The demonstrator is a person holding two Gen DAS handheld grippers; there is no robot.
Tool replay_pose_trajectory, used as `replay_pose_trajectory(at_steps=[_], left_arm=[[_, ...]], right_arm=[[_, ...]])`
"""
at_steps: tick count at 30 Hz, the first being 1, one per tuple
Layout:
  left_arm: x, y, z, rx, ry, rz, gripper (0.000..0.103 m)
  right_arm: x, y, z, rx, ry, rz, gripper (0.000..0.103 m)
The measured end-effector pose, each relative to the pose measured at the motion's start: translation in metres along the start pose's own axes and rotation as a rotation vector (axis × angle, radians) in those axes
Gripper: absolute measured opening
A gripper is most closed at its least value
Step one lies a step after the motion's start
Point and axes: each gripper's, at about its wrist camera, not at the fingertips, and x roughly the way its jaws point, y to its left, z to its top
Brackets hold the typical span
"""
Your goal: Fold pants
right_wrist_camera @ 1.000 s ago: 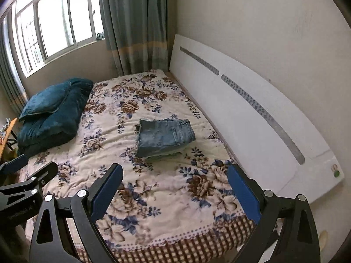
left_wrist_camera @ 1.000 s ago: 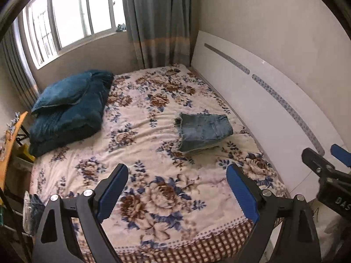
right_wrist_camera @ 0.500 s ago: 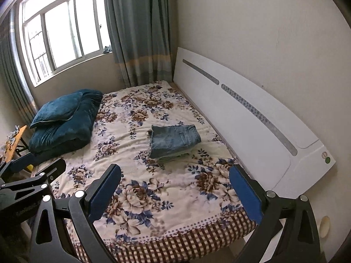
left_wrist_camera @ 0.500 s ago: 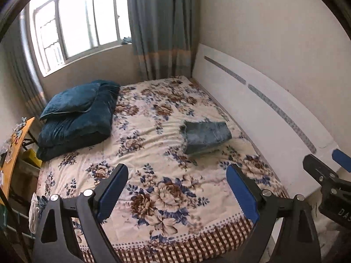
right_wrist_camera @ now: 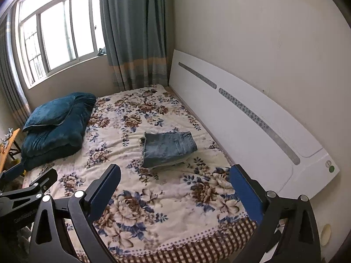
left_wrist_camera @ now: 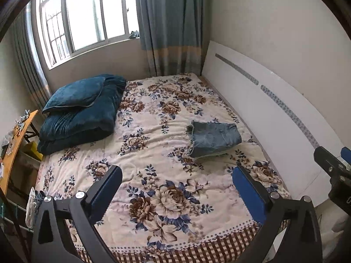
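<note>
Resting place: the denim pants (left_wrist_camera: 214,138) lie folded into a compact stack on the bed (left_wrist_camera: 153,135), on its floral cover, toward the side by the white headboard (left_wrist_camera: 274,109).
Pants detail: frayed hem edge faces the blue bedding; the folded edge faces the headboard.
Left claw (left_wrist_camera: 177,180): spread wide, nothing between its blue pads, held above the near end of the bed, well apart from the pants.
Right claw (right_wrist_camera: 175,179): also spread wide and holding nothing, above the near edge of the bed, apart from the pants (right_wrist_camera: 167,148).
Claws together: side by side; each shows at the edge of the other's view.
Bedding: a dark blue pillow (left_wrist_camera: 74,94) sits on a folded blue quilt (left_wrist_camera: 83,120) at the window side of the bed.
Backdrop: window (left_wrist_camera: 83,17) with a grey-blue curtain (left_wrist_camera: 171,26).
</note>
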Motion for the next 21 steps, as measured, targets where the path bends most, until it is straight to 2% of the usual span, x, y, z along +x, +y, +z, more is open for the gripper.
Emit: replay_pose_trajectory(at_steps=[7,11,21], left_arm=[[0.048,-0.009,0.012,0.009,0.040,0.026,0.103],[0.076,-0.013,0.018,0.017,0.085,0.016,0.103],[0.132,-0.025,0.032,0.042,0.138,0.040,0.103]], right_arm=[[0.062,-0.005,0.008,-0.003,0.063,-0.030,0.101],[0.097,-0.009,0.007,0.014,0.104,-0.027,0.101],[0.162,-0.014,0.009,0.001,0.166,-0.076,0.101]])
